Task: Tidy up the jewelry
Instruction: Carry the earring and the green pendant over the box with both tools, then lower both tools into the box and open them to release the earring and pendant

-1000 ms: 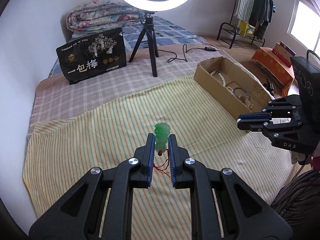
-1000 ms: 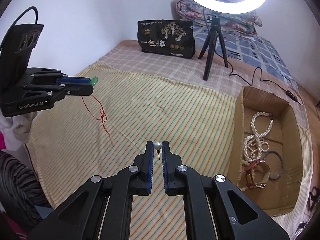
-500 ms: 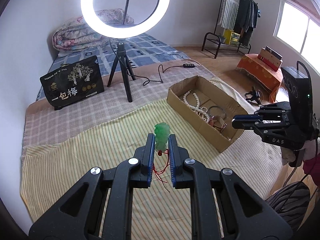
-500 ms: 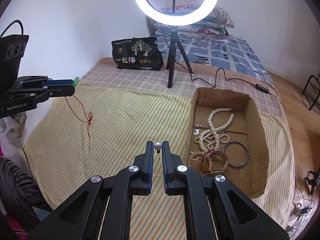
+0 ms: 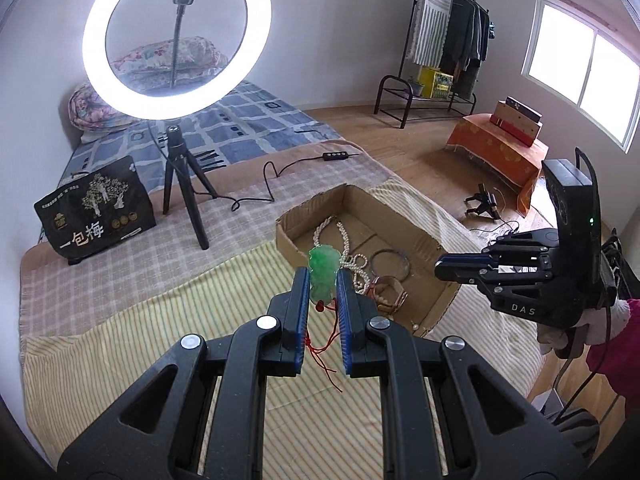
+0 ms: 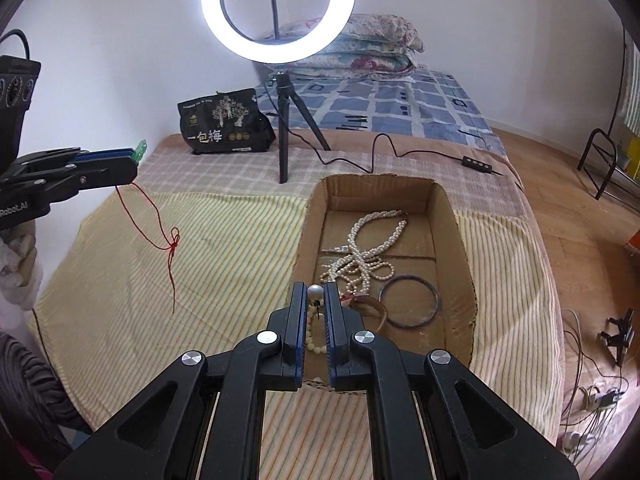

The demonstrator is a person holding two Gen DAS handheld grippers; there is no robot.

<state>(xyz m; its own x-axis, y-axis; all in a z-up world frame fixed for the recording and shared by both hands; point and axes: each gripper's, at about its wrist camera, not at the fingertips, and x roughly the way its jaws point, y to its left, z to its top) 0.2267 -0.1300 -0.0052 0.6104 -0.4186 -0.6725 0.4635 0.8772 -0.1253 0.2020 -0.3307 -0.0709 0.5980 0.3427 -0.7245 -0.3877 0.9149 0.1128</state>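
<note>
Green carved pendant (image 5: 325, 270), glossy and stone-like, likely hard, slick and chip-prone, pinched by its lower body between the closed pads of the left gripper (image 5: 323, 280), red cord (image 6: 162, 236) dangling limp above the striped sheet near the bed's middle; best kept by the body, never the cord. Small pearl pin (image 6: 315, 292), light and apt to roll, clamped in the closed right gripper (image 6: 314, 294) over the near end of the cardboard box (image 6: 456, 216) toward the bed's right edge, already holding a pearl necklace (image 6: 374, 236) and bangle (image 6: 409, 301).
</note>
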